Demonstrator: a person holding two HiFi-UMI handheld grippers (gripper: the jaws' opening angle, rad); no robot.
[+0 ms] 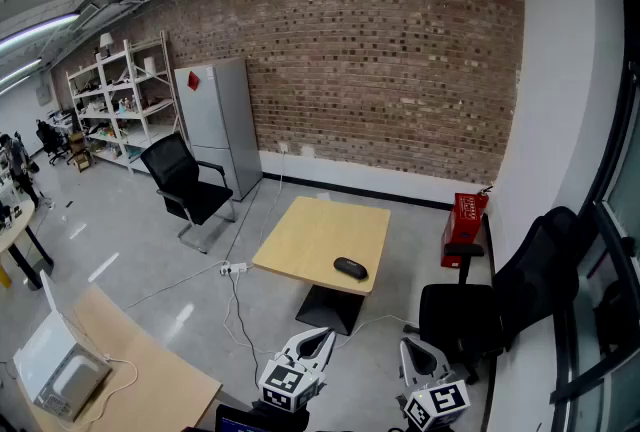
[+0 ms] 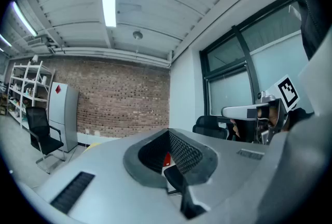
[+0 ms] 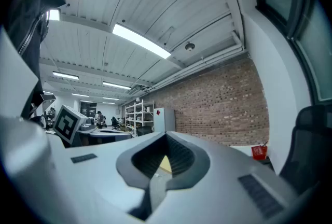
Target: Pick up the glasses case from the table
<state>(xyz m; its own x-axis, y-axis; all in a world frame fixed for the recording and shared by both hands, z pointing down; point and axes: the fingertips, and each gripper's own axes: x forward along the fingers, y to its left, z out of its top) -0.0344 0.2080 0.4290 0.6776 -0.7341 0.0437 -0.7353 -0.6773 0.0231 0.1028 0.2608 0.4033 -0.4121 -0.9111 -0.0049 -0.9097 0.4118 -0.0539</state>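
The glasses case (image 1: 350, 267) is a dark oval lying near the front right edge of a small square wooden table (image 1: 315, 235) in the middle of the room. Both grippers are far short of it, low at the bottom of the head view. My left gripper (image 1: 318, 340) points toward the table with its jaws together and nothing in them. My right gripper (image 1: 415, 352) sits beside it, also shut and empty. In the left gripper view the left gripper (image 2: 168, 135) shows closed ribbed pads. The right gripper view shows the right gripper (image 3: 166, 137) the same way.
A black office chair (image 1: 500, 305) stands close to the table's right, a red box (image 1: 465, 215) behind it. Another black chair (image 1: 185, 182) and a grey cabinet (image 1: 215, 120) stand at the left. A power strip (image 1: 233, 268) with cables lies on the floor. A wooden desk (image 1: 150, 370) is near left.
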